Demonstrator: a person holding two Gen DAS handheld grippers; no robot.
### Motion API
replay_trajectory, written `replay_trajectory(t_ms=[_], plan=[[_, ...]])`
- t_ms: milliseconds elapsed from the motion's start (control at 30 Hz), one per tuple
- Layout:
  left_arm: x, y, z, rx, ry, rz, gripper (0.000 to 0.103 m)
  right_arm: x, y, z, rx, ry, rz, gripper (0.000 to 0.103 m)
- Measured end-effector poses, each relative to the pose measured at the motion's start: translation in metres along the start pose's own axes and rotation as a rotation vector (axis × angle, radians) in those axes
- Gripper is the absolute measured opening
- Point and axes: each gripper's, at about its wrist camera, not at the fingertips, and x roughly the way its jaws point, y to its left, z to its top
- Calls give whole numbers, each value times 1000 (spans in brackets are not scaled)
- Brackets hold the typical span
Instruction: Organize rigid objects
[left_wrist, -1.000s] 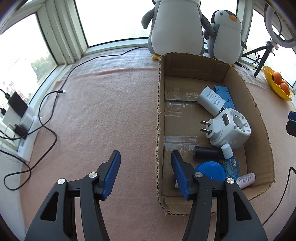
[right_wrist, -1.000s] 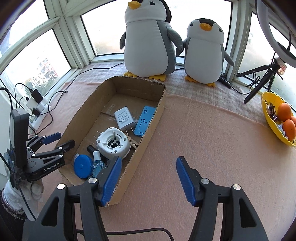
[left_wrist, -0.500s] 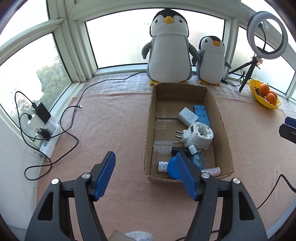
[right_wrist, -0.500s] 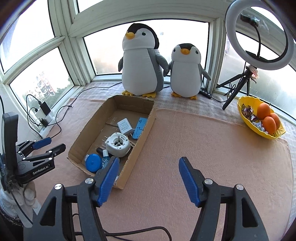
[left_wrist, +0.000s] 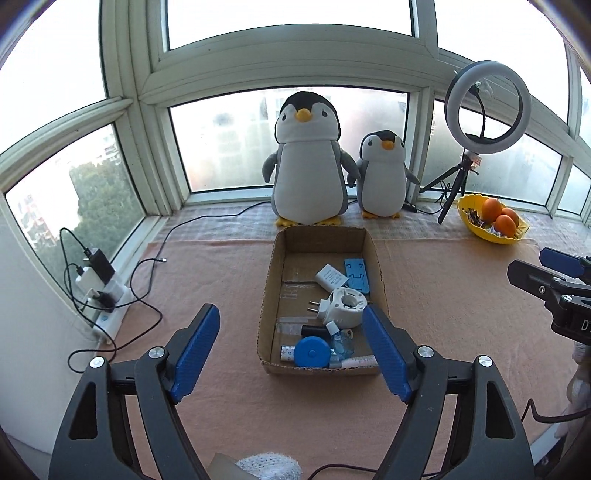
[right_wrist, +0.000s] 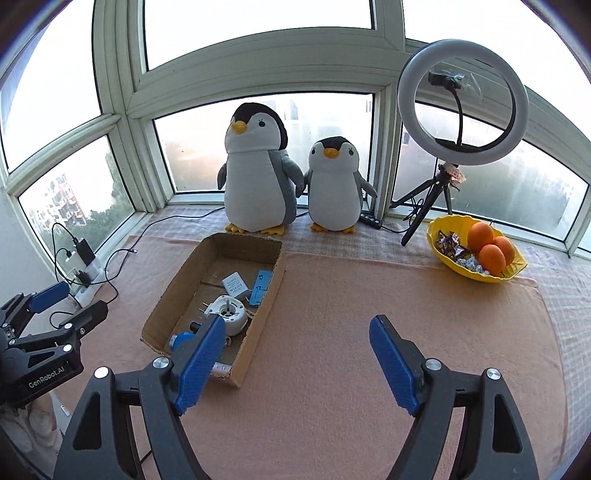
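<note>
Right now both tools hang raised and back from the cardboard box, so treat this as the wrap-up/check step, going left to right.

Power strip w/ chargers sits far left by the window; keep clear of its loose cable.

Your left tool has just been opening its jaws; they stand wide apart, nothing between them. Don't dip back in unless sth needs moving.

Box is mid-counter, in front of the two plush penguins. Inside, far end: white charger beside the blue flat piece. Middle: white round plug adapter, pins pointing left. Near end: black cylinder, blue round disc, small clear bottle, a white tube against the near wall. Looks to me like the rigid items are all in.

Your right tool has also just been opening; jaws wide, empty, over bare pink cloth right of the box.

Ring light and the yellow fruit bowl far right are probably not yours to sort. Scan the cloth for strays; if none, hold both tools apart & steady.
</note>
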Motion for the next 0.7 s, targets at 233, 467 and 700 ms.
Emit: replay_trajectory(t_ms=[233, 467, 700], plan=[[-7, -4, -3, -9, 0, -12, 80, -10, 2, -5, 12, -23, -3, 78], [-9, -7, -4, -10, 0, -15, 80, -11, 0, -8, 10, -18, -3, 78], [-10, -6, -3, -12, -4, -8, 80, -12, 0, -10, 9, -16, -4, 78]])
